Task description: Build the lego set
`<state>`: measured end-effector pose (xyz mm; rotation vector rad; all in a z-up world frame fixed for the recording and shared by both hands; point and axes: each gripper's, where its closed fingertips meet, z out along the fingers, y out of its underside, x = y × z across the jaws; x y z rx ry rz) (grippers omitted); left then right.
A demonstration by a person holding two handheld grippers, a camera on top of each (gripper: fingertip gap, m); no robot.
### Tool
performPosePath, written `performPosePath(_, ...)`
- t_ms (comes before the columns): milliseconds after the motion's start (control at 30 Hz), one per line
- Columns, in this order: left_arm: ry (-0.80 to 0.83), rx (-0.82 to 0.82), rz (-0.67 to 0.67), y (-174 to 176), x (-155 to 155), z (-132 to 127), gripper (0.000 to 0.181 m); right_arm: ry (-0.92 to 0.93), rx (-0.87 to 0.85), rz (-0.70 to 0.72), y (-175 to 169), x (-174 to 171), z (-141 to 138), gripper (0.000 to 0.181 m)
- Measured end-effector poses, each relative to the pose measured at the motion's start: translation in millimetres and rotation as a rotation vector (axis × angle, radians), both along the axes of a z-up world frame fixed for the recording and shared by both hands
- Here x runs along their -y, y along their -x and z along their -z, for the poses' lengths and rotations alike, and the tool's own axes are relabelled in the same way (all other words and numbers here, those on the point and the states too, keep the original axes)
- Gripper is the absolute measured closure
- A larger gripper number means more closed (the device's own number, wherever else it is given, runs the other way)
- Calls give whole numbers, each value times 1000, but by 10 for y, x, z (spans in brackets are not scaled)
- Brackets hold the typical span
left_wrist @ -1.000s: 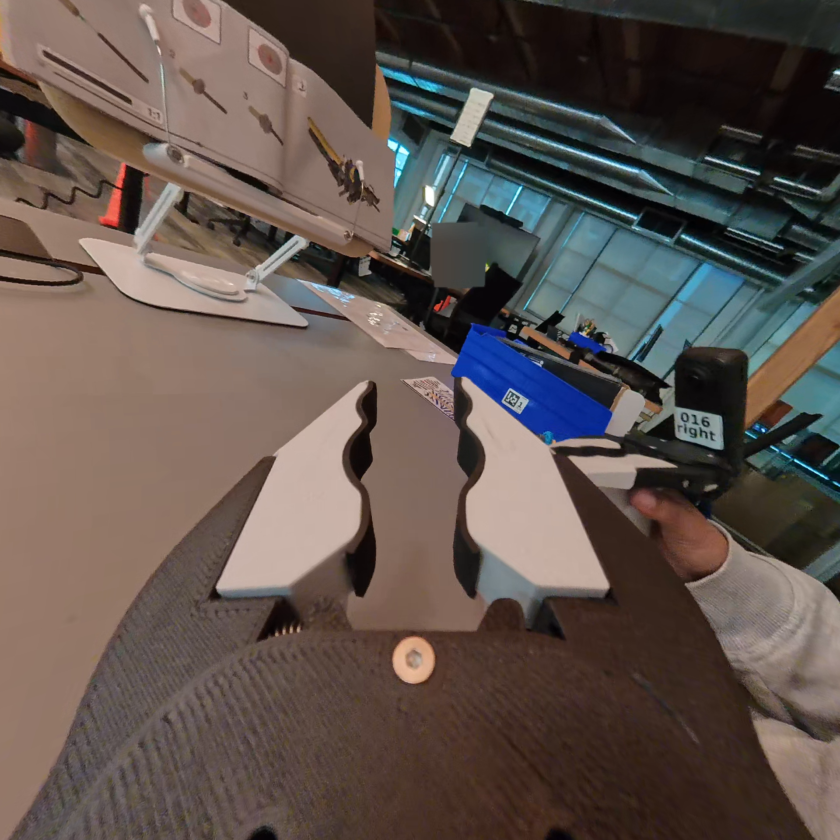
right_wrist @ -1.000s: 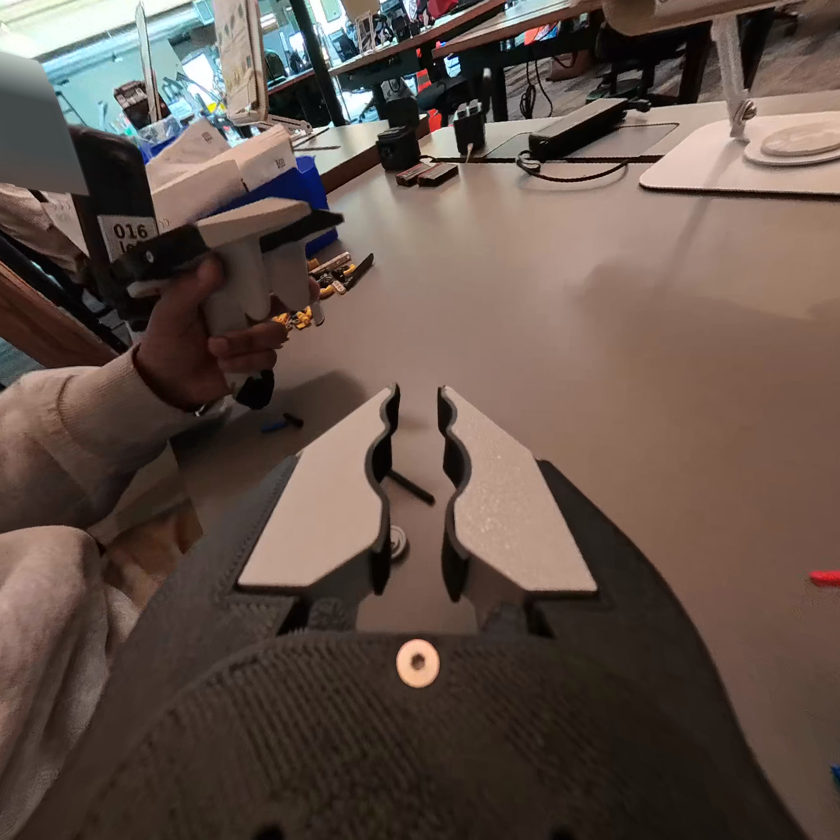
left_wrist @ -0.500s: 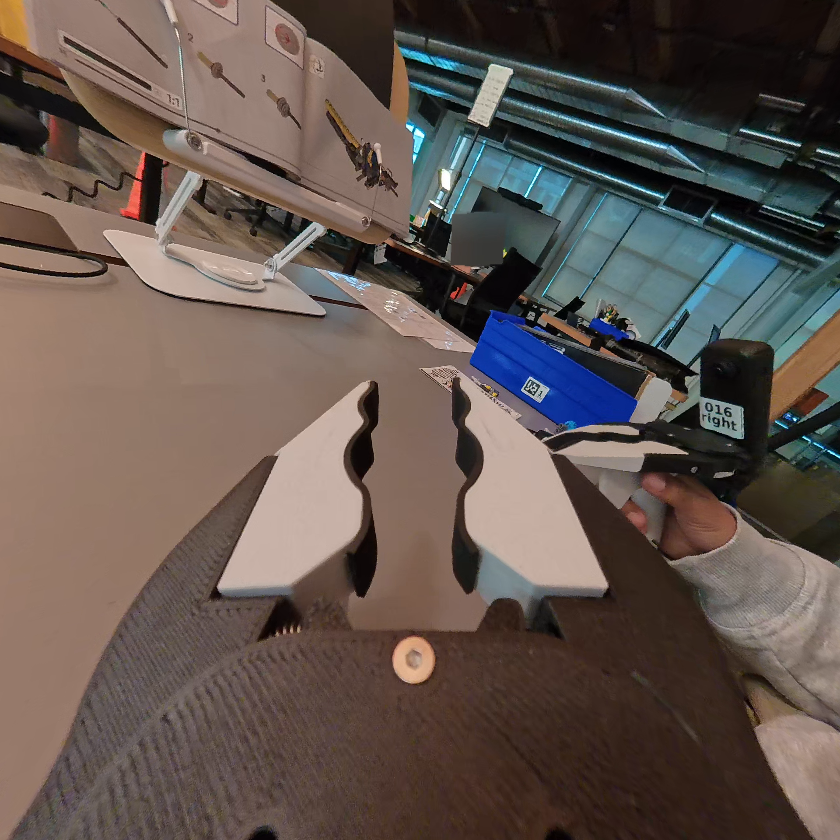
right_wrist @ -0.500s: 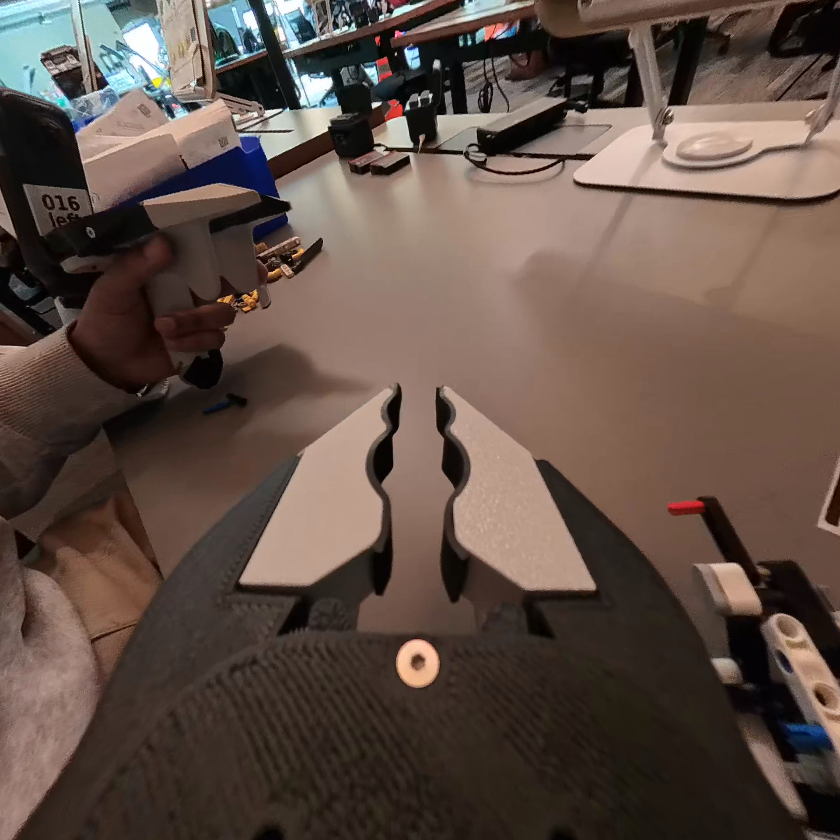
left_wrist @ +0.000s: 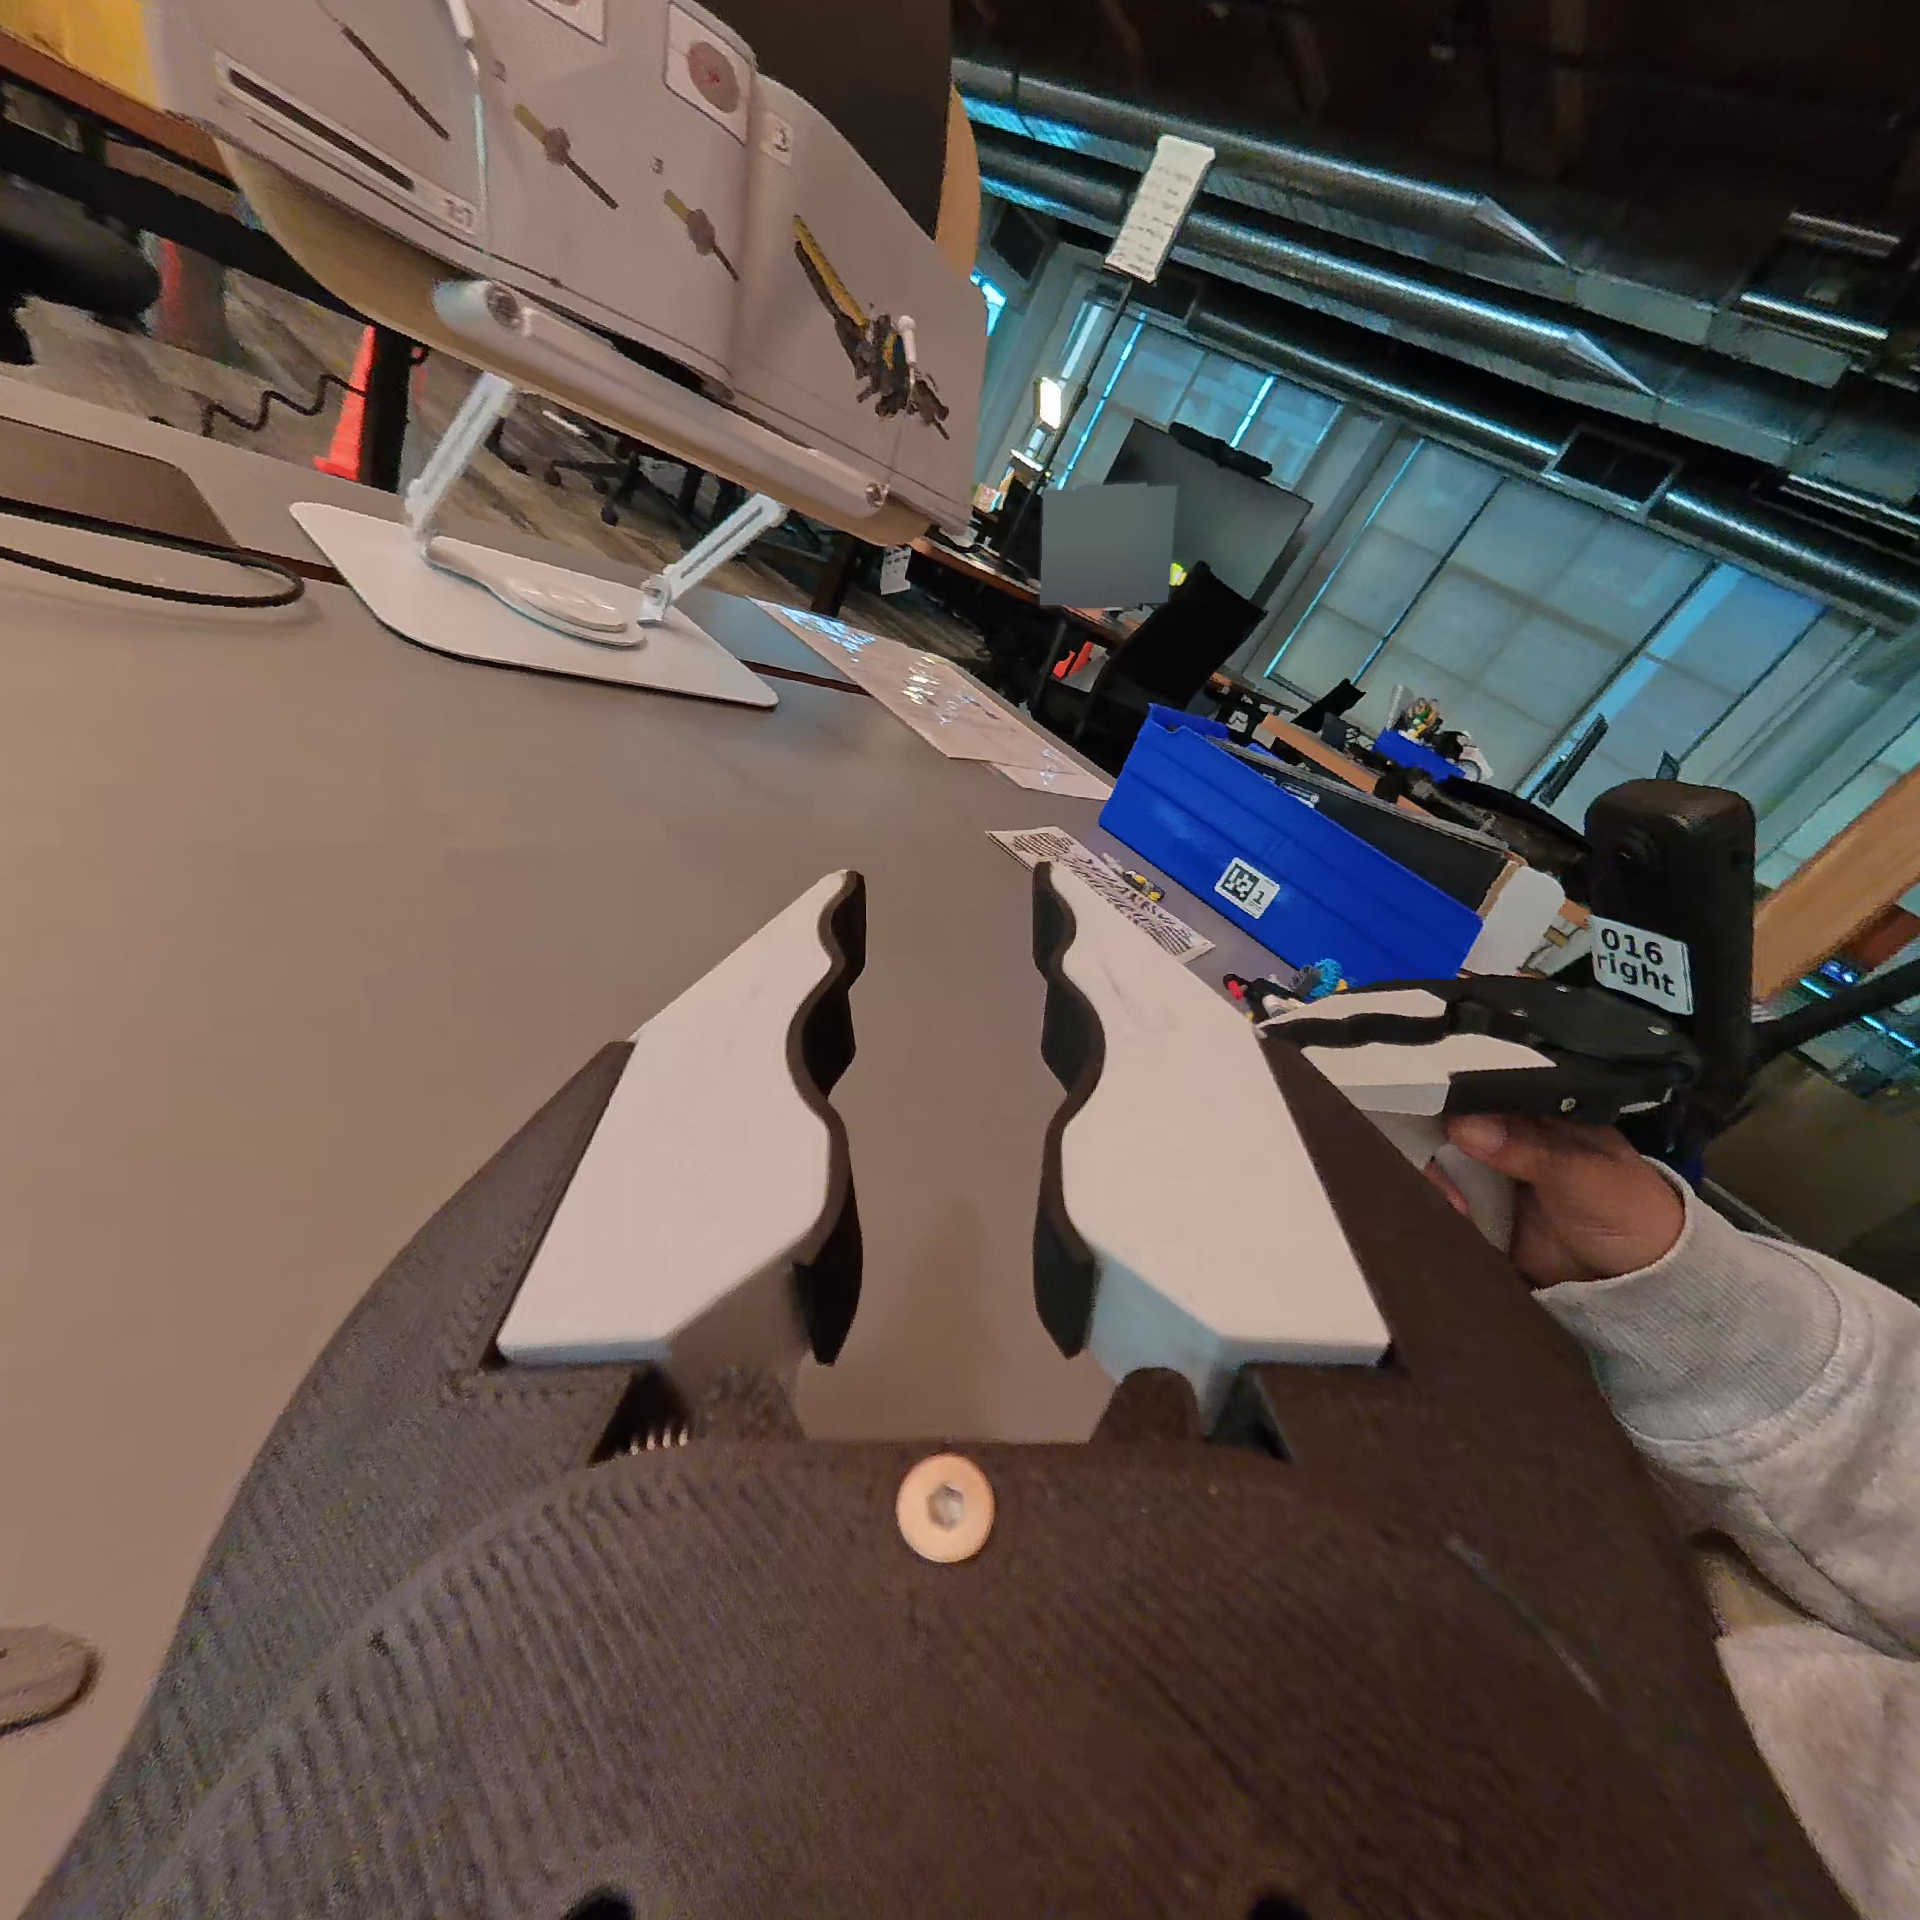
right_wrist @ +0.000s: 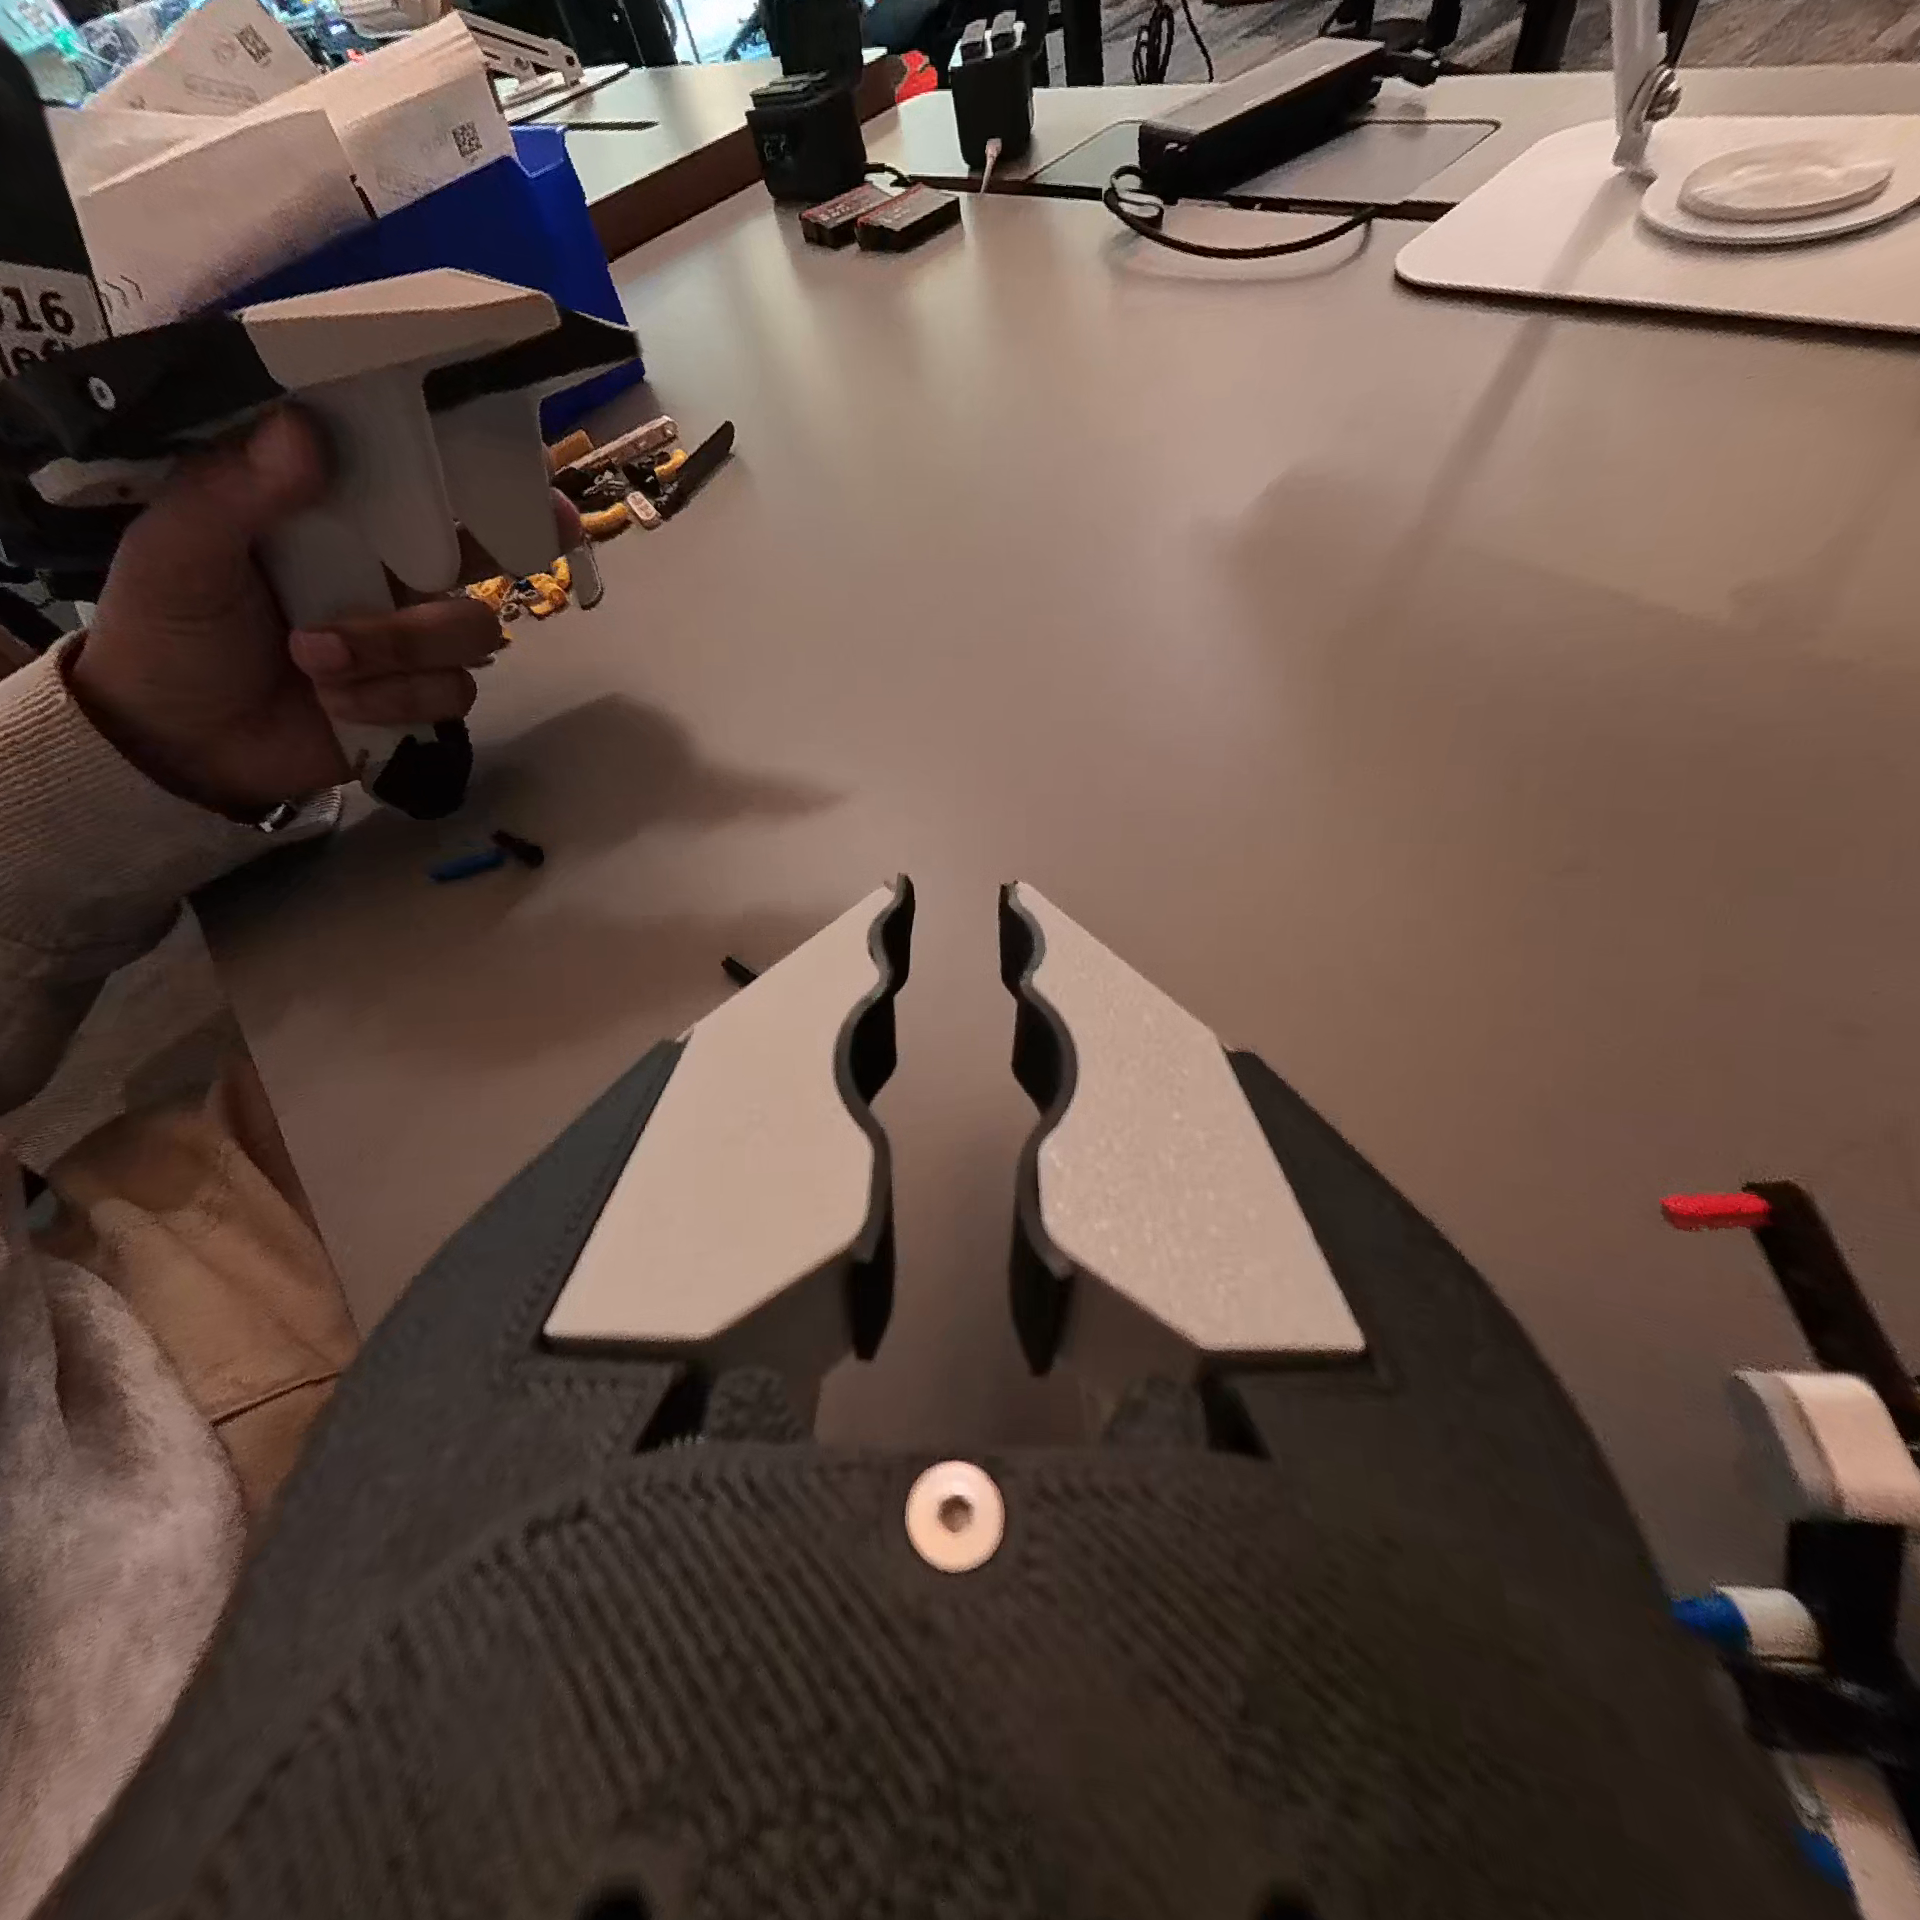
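Lego build (right_wrist: pixel 1829 1496), a partly assembled black, white and blue piece with a red pin, sits at the right edge of the right wrist view, close beside the right claw (right_wrist: pixel 954 899) and cut off by the frame. Half a second ago more of it showed, a second ago only the red tip; the view has swung away from it again. Right claw released, jaws apart, nothing between them. Left claw (left_wrist: pixel 945 894) also released and empty over bare table (left_wrist: pixel 364 883), aimed toward the instruction booklet (left_wrist: pixel 623 177) on its white stand; in both views the gap is as it was. Judgement: no part is in hand, so this looks like a pause to check the next step or seek a piece. Loose yellow and black lego parts (right_wrist: pixel 623 478) lie far left of the build, by the blue bin (right_wrist: pixel 488 239), partly hidden behind the person's hand (right_wrist: pixel 239 644). A small blue pin (right_wrist: pixel 468 864) lies nearer; motion blur smears the detail.
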<state>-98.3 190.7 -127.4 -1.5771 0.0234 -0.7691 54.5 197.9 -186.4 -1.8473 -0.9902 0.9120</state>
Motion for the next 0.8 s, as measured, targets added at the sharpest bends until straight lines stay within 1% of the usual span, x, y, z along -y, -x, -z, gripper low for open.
performPosePath(267, 19, 75, -21, 117, -4, 10, 150, 61, -30, -6, 33, -29, 4, 165)
performPosePath(800, 25, 62, -22, 103, 2, 37, 150, 53, -31, -4, 36, -24, -2, 166)
